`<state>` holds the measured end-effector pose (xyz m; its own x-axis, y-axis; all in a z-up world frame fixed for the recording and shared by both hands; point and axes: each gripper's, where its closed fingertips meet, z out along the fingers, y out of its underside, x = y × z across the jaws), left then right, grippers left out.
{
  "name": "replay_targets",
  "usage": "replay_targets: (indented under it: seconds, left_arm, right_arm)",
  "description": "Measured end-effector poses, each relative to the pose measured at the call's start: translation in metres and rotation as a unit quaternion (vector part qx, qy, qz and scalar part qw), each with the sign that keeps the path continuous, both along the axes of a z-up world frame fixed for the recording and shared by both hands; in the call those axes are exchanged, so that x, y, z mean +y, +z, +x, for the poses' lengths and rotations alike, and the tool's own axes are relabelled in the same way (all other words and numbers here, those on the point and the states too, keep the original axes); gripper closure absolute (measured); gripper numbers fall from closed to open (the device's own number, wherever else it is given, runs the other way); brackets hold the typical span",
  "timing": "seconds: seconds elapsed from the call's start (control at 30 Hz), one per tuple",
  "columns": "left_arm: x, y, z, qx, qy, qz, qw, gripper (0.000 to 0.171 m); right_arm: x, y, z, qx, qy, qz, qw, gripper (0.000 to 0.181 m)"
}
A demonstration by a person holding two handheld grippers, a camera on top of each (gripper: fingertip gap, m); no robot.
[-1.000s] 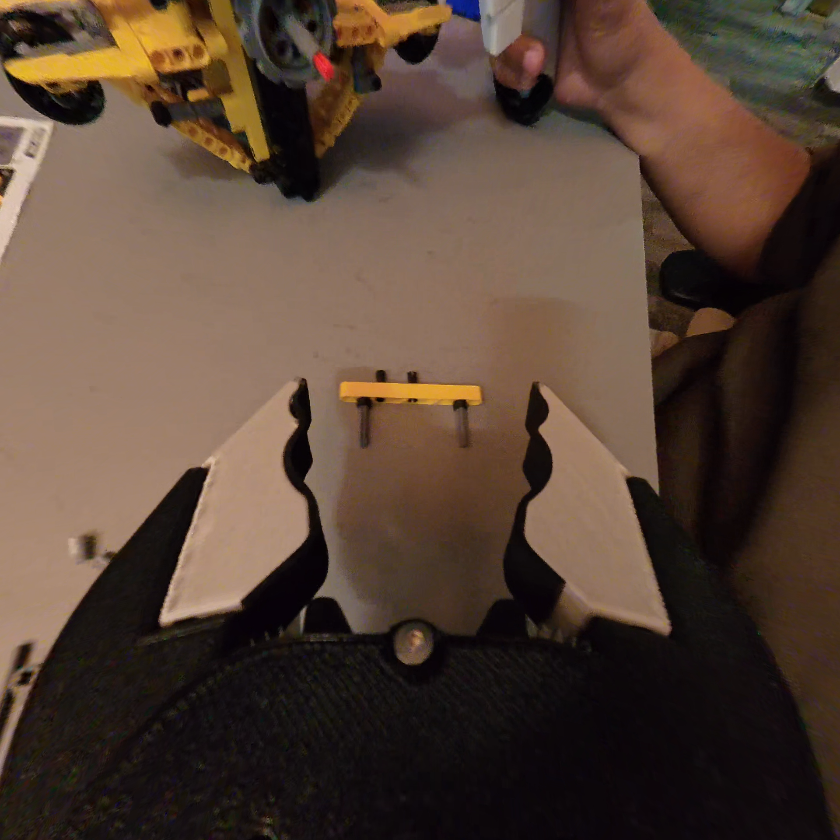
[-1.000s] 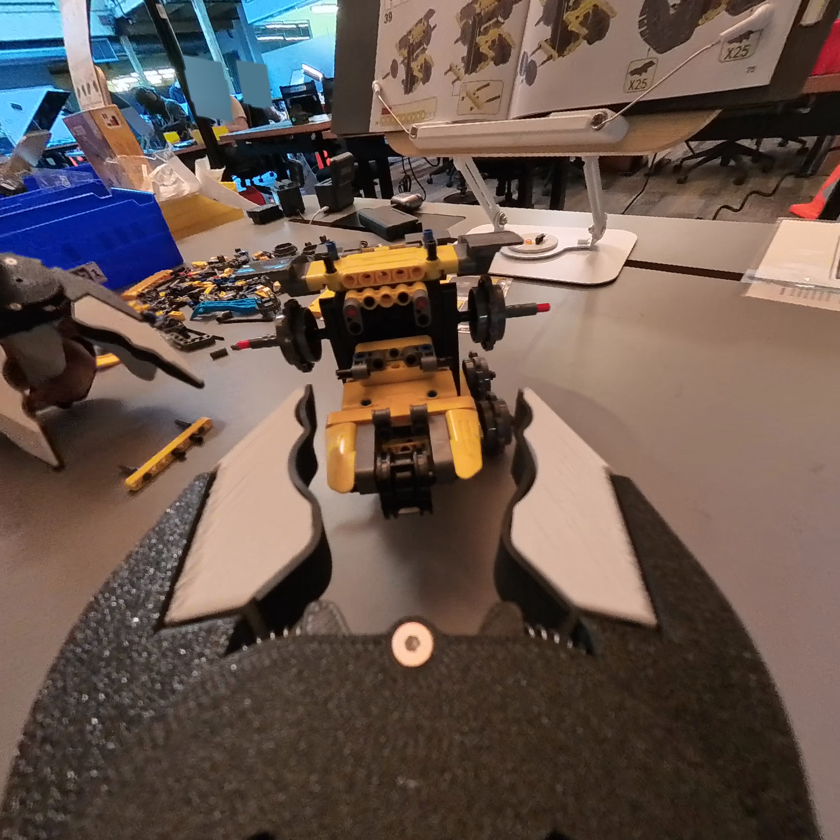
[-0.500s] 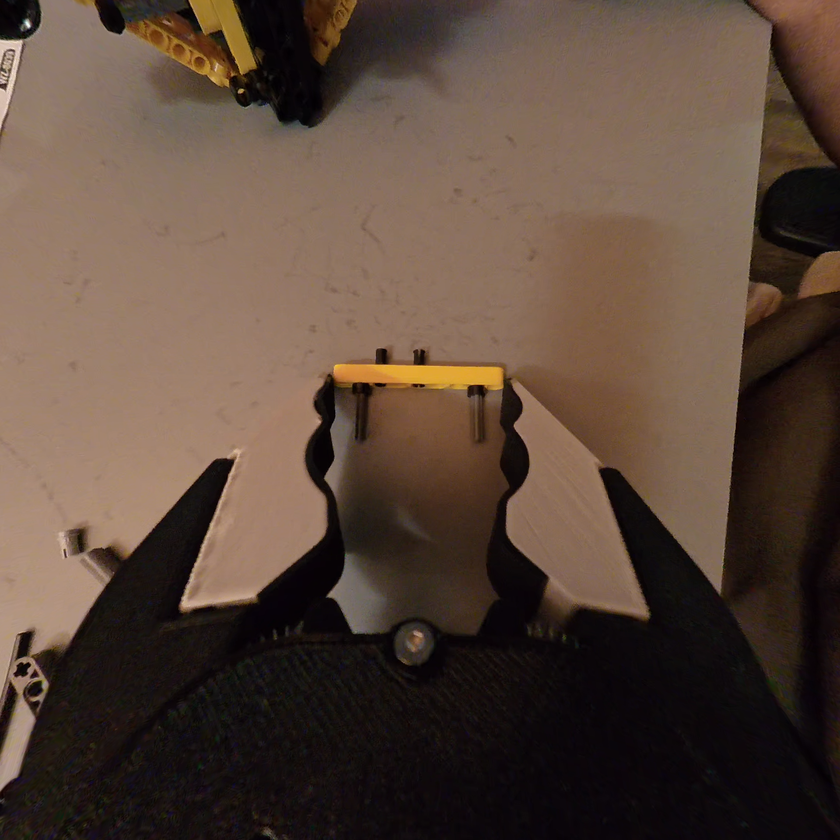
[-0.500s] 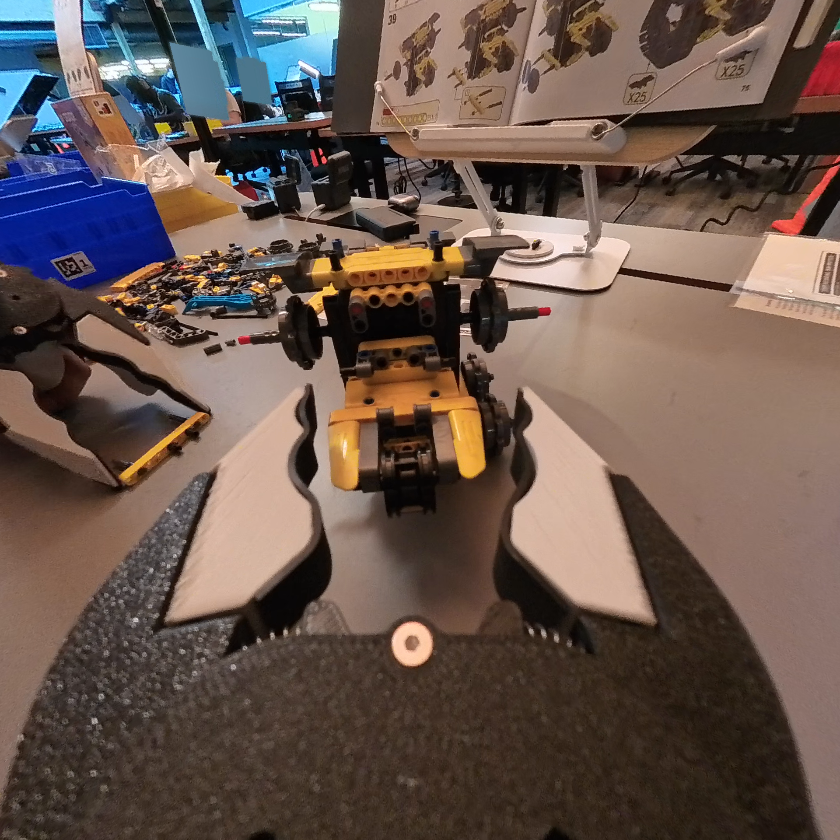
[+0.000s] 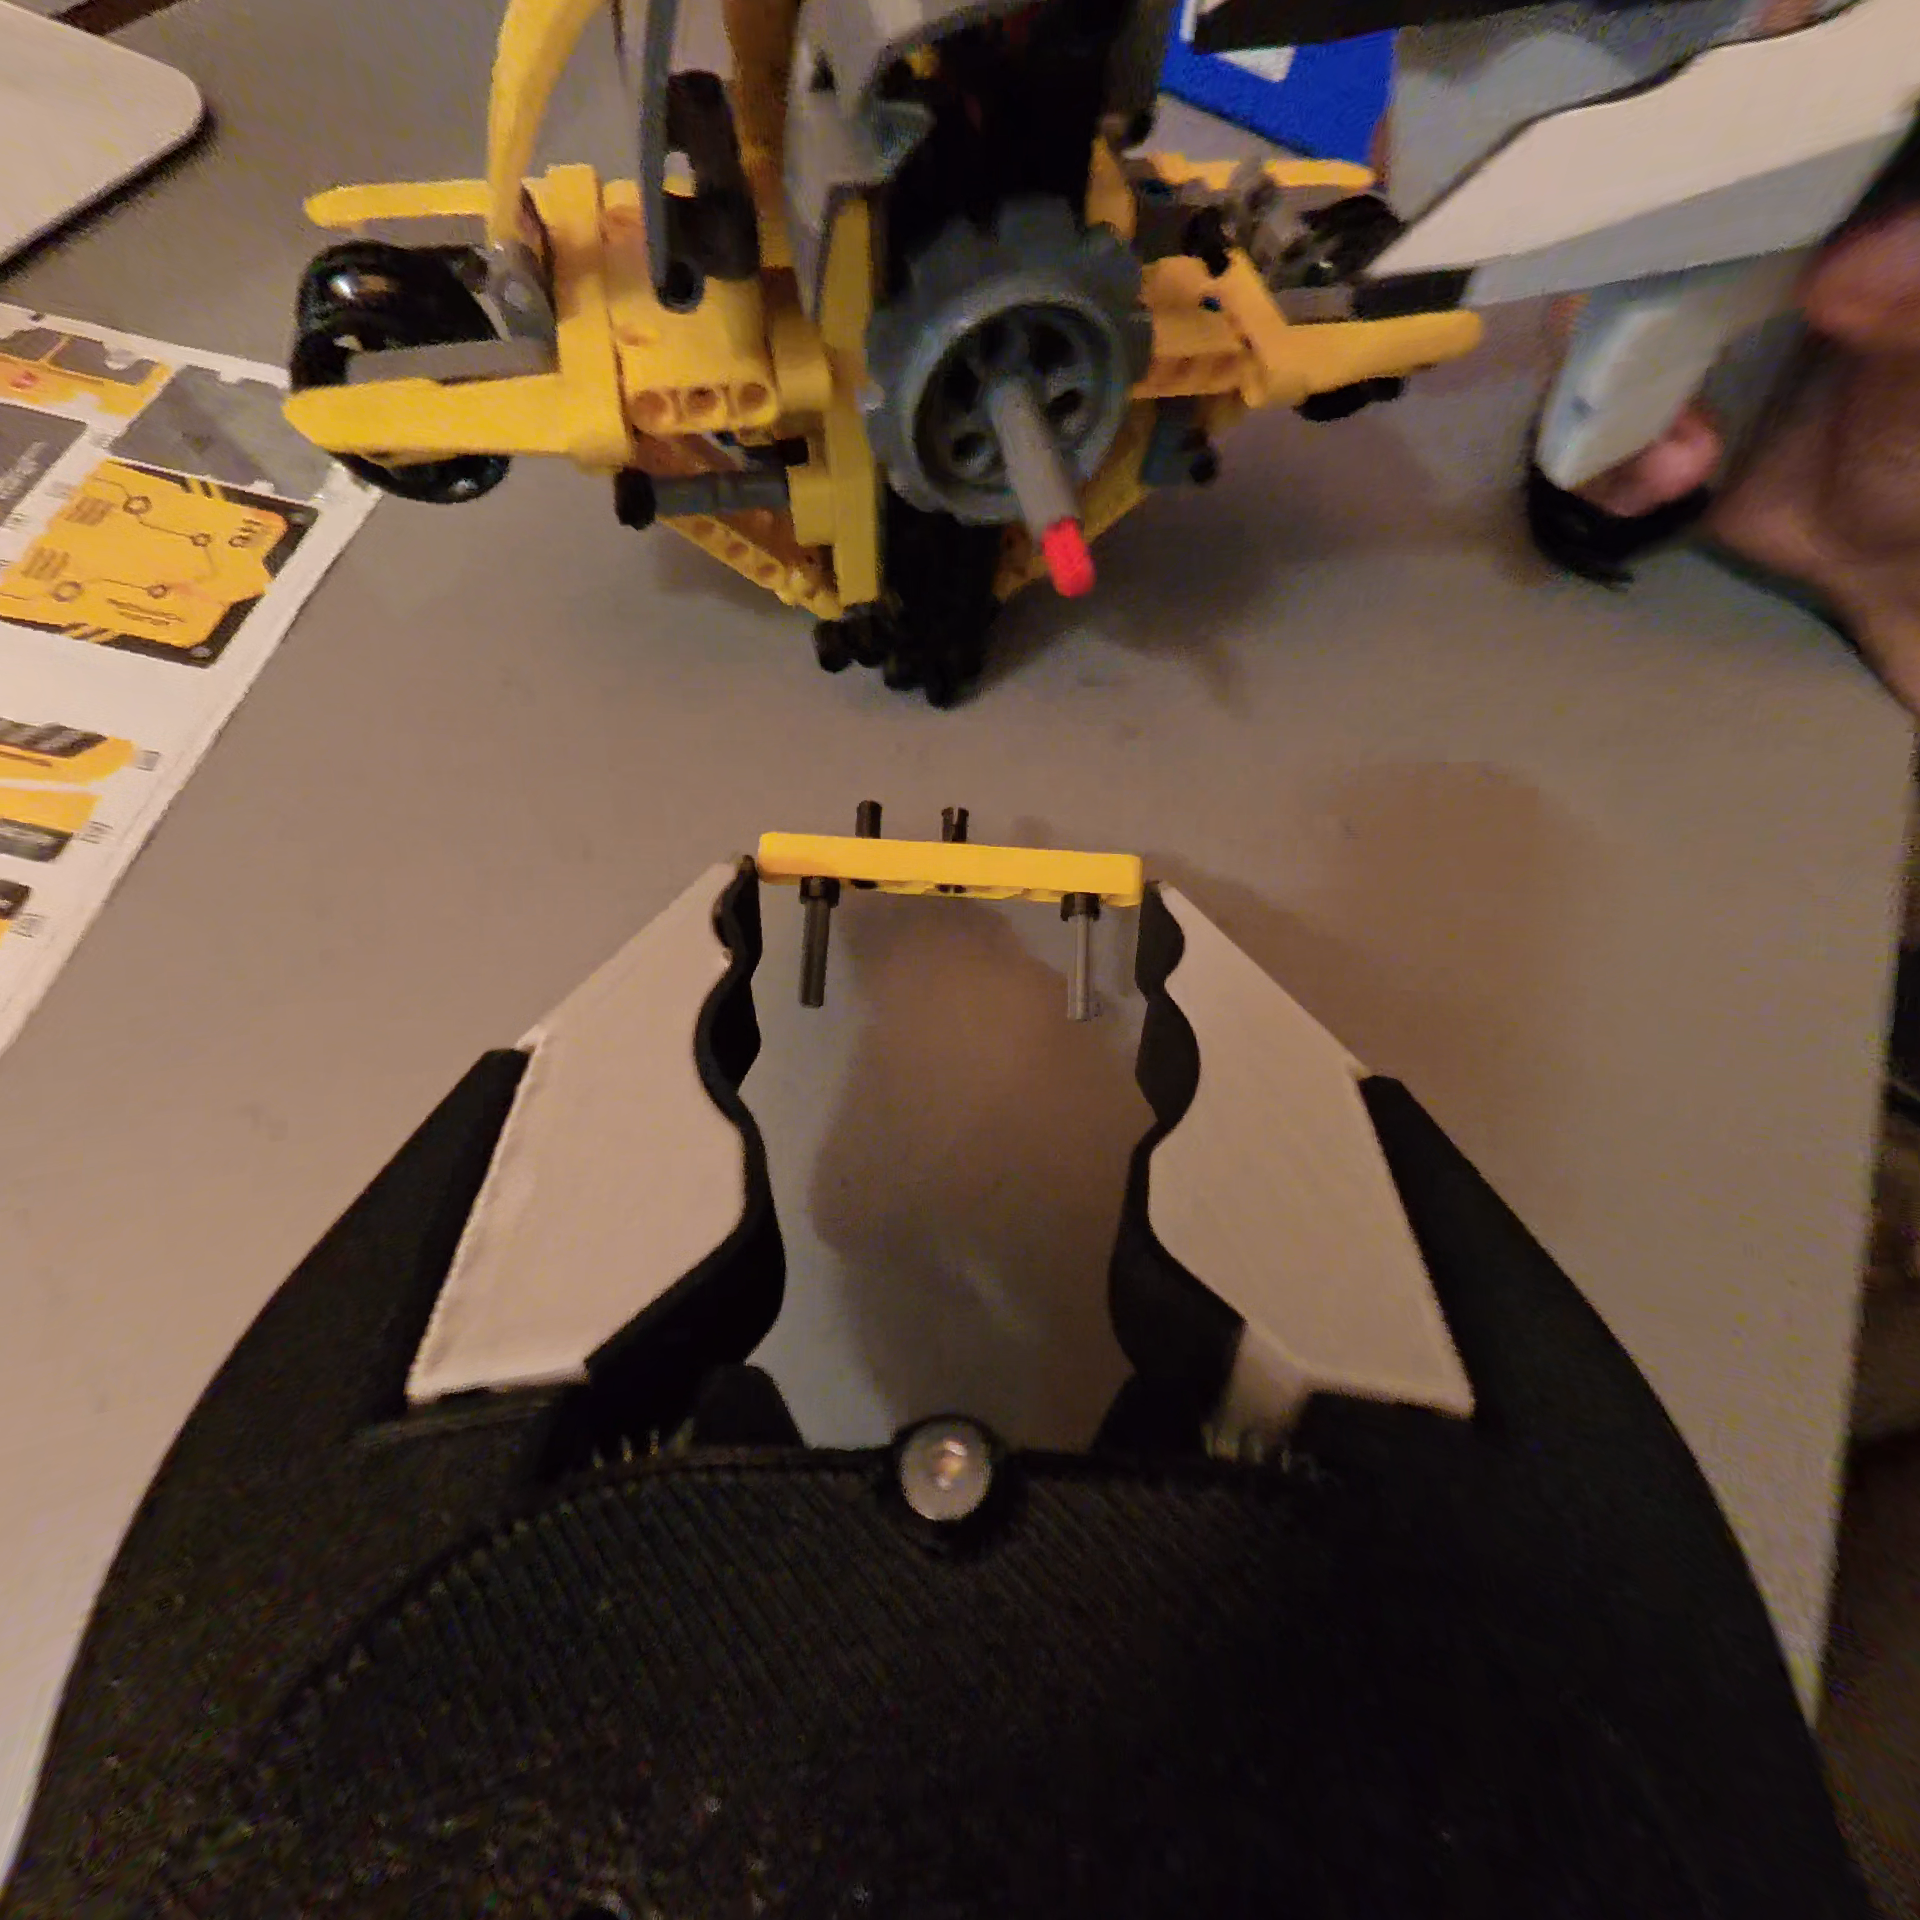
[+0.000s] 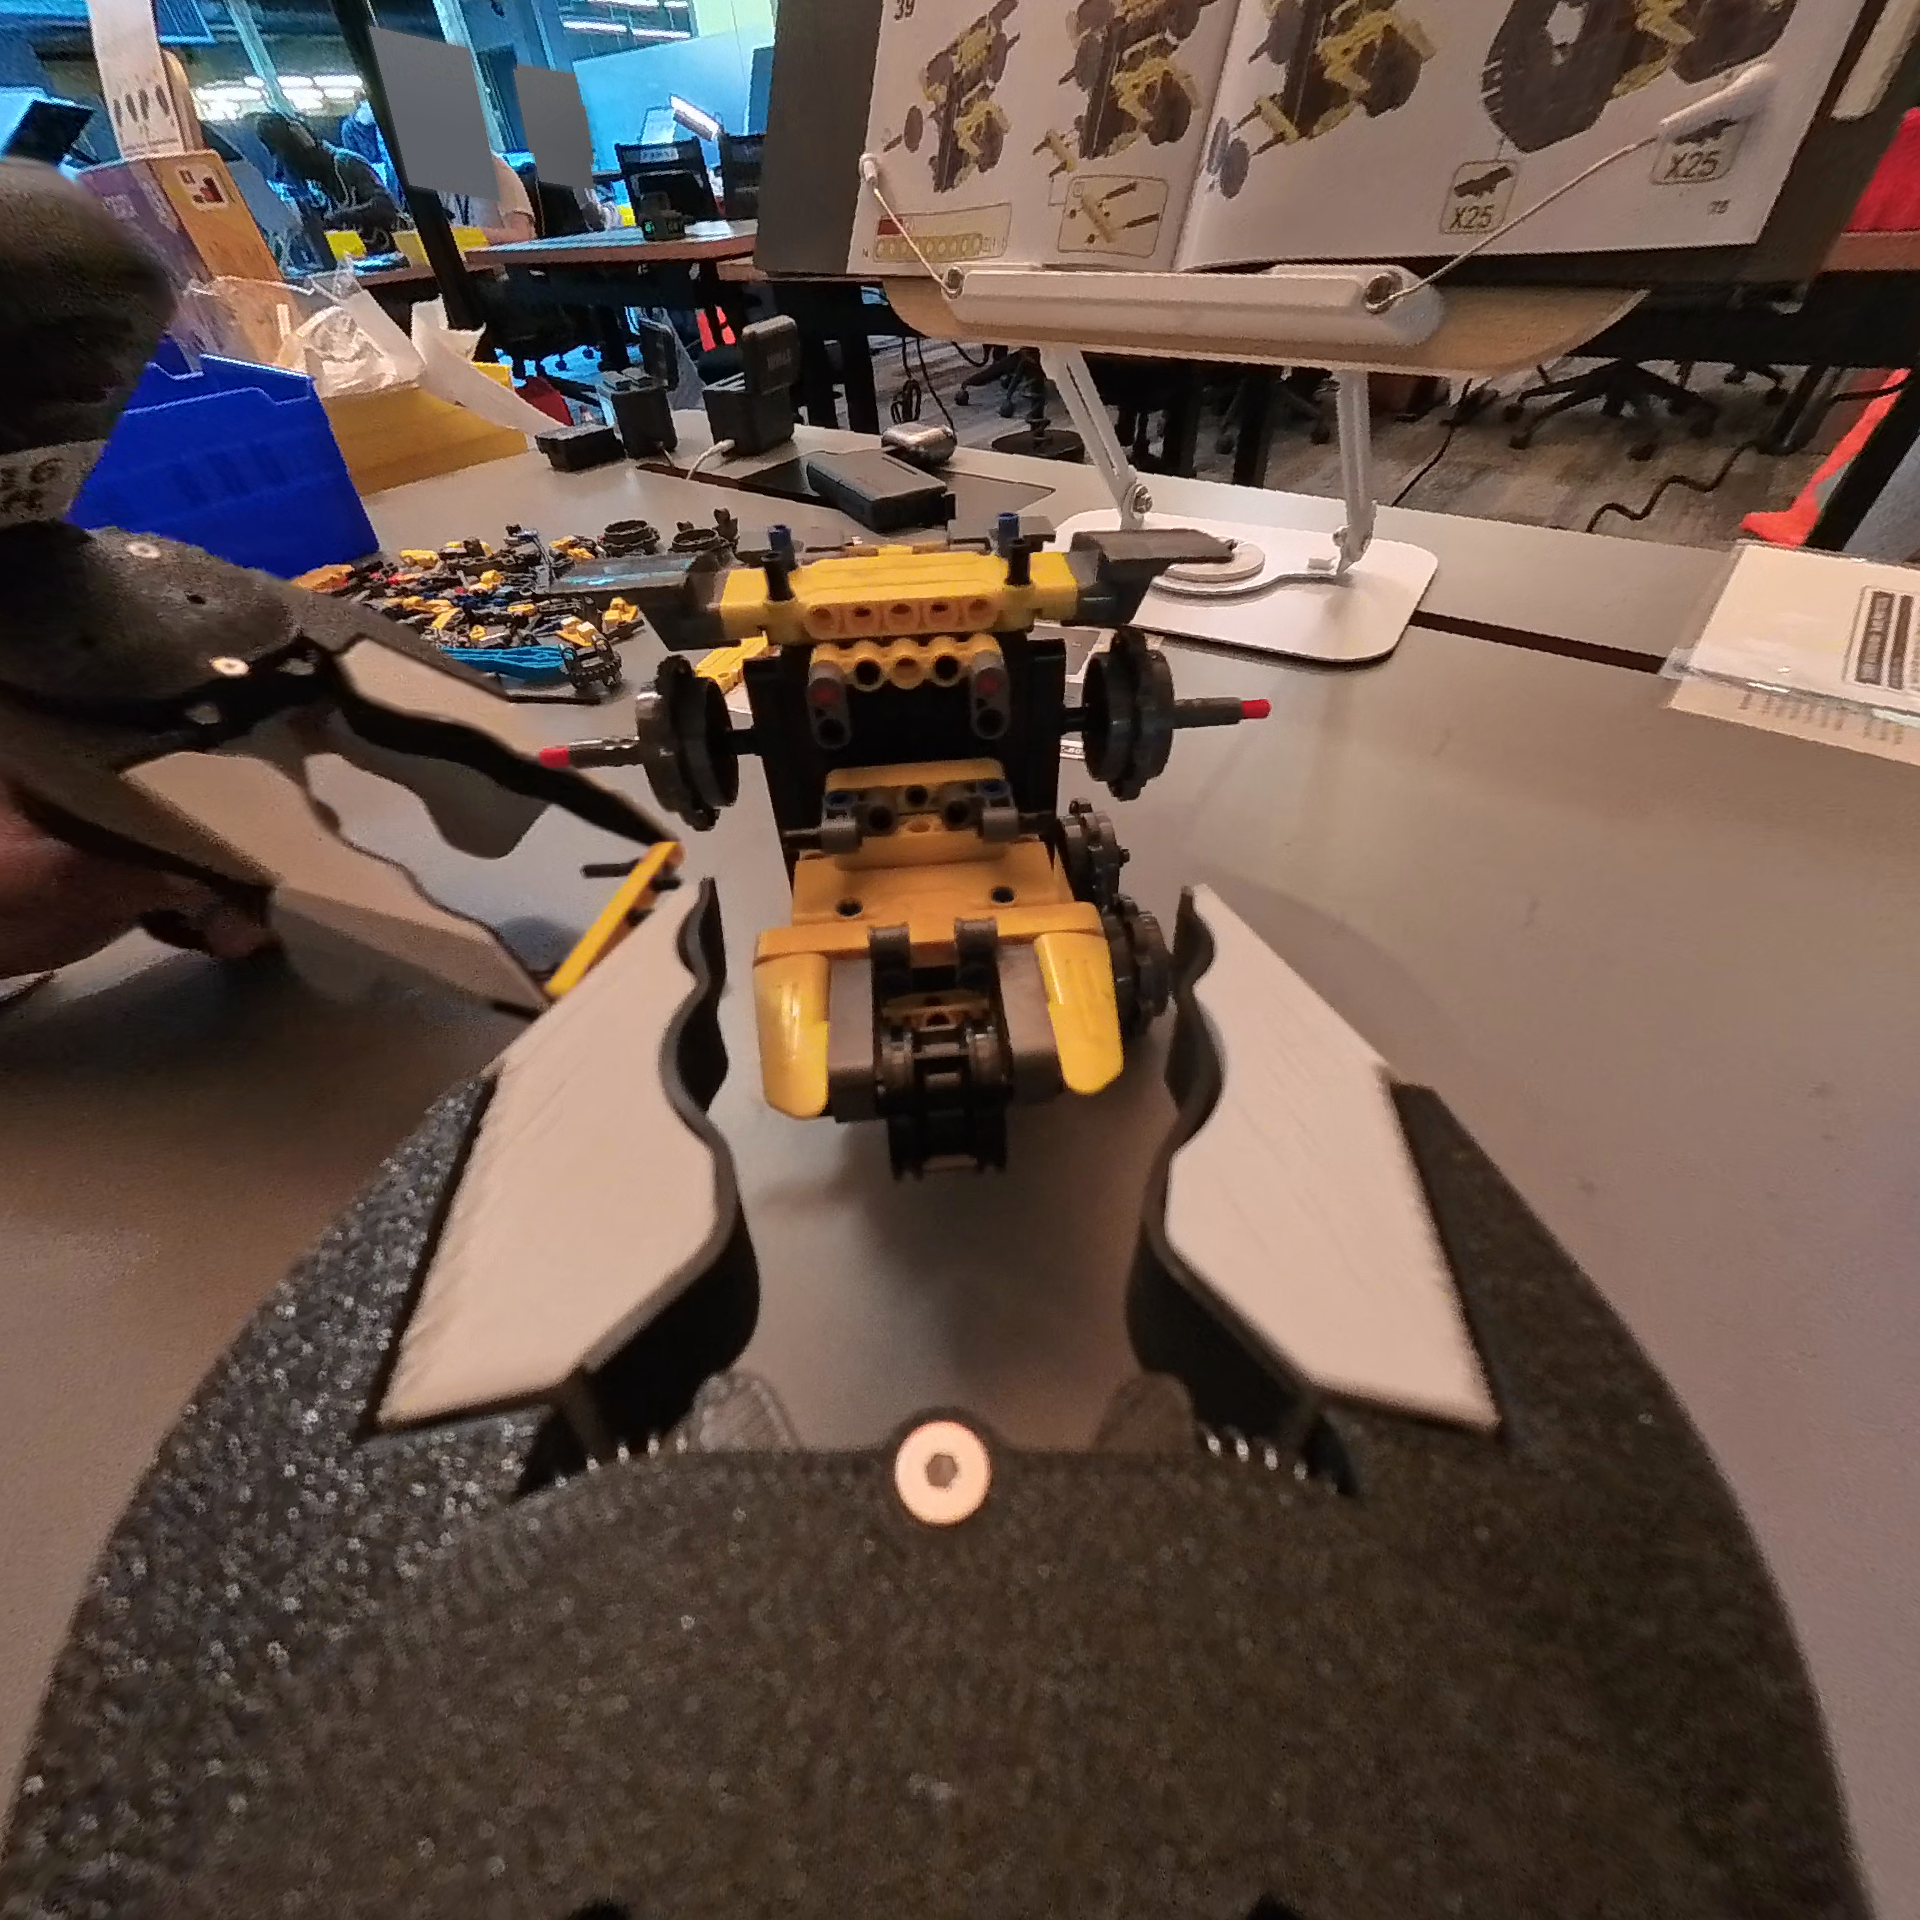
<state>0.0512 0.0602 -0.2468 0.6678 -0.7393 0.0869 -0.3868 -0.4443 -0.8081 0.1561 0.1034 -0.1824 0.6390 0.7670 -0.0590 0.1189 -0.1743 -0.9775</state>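
My left gripper [image 5: 945, 883] is shut on a short yellow beam [image 5: 948, 864] with black and grey pins, gripping it end to end at the fingertips and holding it above the grey table [image 5: 416, 831]. The beam is just in front of a yellow and black brick vehicle model [image 5: 831, 353] with a grey wheel hub and a red-tipped axle. My right gripper [image 6: 948, 904] is closed on the front end of that model [image 6: 925, 935] and holds it tilted. In the right wrist view the left gripper [image 6: 597, 920] brings the beam [image 6: 613, 914] close to the model's left side.
A printed sheet [image 5: 125, 561] lies on the table at the left. A pile of loose bricks [image 6: 499, 613] and a blue bin [image 6: 229, 468] are at the back left. An open instruction book on a white stand [image 6: 1195, 301] is behind the model. A hand [image 5: 1818, 468] holds the right gripper.
My left gripper closed on the yellow beam on the table, lifted it and carried it toward the model. The right gripper and the model have barely moved.
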Motion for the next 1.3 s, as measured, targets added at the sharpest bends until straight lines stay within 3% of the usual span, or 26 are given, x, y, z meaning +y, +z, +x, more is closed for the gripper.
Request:
replay_targets:
  seconds: [0.33, 1.3]
  left_arm:
    - [0.029, 0.002, 0.022, 0.006, 0.024, 0.015, 1.0, 0.1]
    - [0.027, -0.006, 0.029, 0.027, 0.032, 0.002, 0.999, 0.099]
  right_arm:
    - [-0.002, -0.003, -0.004, -0.014, 0.005, 0.0, 1.0, 0.096]
    - [0.001, -0.018, -0.019, -0.081, 0.013, 0.001, 0.997, 0.089]
